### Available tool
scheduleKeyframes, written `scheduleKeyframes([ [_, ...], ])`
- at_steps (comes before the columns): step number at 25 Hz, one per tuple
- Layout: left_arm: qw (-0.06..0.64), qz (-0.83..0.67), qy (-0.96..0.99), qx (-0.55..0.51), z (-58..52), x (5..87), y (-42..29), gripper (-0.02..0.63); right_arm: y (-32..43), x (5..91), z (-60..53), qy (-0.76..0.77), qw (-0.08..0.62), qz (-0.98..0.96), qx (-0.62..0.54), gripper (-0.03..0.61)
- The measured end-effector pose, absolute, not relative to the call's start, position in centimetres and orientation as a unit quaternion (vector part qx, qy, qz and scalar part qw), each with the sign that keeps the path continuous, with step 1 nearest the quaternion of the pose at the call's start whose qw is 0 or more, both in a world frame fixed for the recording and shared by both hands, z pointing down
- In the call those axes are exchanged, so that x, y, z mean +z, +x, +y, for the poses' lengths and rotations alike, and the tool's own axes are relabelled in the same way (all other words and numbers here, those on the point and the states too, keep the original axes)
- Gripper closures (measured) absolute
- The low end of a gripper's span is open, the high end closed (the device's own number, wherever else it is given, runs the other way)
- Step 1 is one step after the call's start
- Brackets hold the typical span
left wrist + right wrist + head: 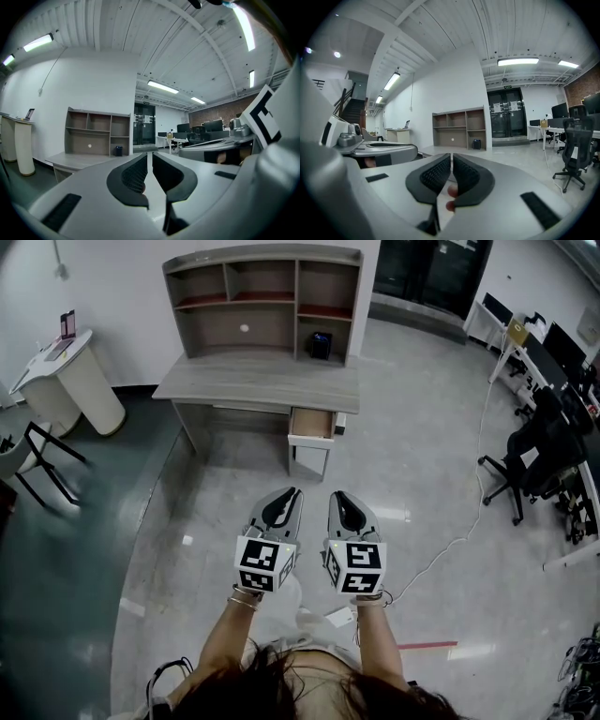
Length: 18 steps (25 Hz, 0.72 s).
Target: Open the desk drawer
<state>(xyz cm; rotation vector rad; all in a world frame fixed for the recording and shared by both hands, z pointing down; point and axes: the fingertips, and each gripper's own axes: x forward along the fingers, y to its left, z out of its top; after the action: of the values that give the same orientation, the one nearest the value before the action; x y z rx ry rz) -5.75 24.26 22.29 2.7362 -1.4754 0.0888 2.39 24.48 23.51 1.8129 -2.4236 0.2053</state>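
In the head view a grey wooden desk (pixel 258 381) with a shelf unit (pixel 262 301) on top stands against the far wall. Its small drawer (pixel 311 425), under the right end, is pulled out and its brown inside shows. Both grippers are held side by side in front of the person, well short of the desk and pointing toward it. The left gripper (pixel 294 491) (pixel 150 157) has its jaws nearly together with nothing between them. So does the right gripper (pixel 335 495) (pixel 452 157). The desk (pixel 75 161) (pixel 440 150) shows small and far off in both gripper views.
A white rounded stand (pixel 70 381) and a black folding chair (pixel 42 460) are at the left. A black office chair (pixel 534 460) and tables stand at the right, with a white cable (pixel 450 540) across the floor. A black box (pixel 321 345) sits in the shelf unit.
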Motion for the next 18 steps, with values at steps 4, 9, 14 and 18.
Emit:
scheduleKeyframes([
  [4,0.009,-0.484,0.875,0.023,25.6,20.8,-6.8,0.572,2.1,22.7,25.9,0.599,0.050,-0.796,0.072,0.546],
  [9,0.001,-0.487,0.873,0.027,26.9,19.9,-8.0,0.572,1.9,21.9,27.2,0.600,0.040,-0.796,0.070,0.548],
  [14,-0.009,-0.487,0.872,0.034,26.8,19.9,-8.8,0.572,1.7,21.8,27.3,0.602,0.032,-0.795,0.067,0.548],
  [18,-0.014,-0.478,0.877,0.033,26.6,20.0,-9.1,0.572,1.6,21.8,27.0,0.613,0.034,-0.787,0.064,0.549],
])
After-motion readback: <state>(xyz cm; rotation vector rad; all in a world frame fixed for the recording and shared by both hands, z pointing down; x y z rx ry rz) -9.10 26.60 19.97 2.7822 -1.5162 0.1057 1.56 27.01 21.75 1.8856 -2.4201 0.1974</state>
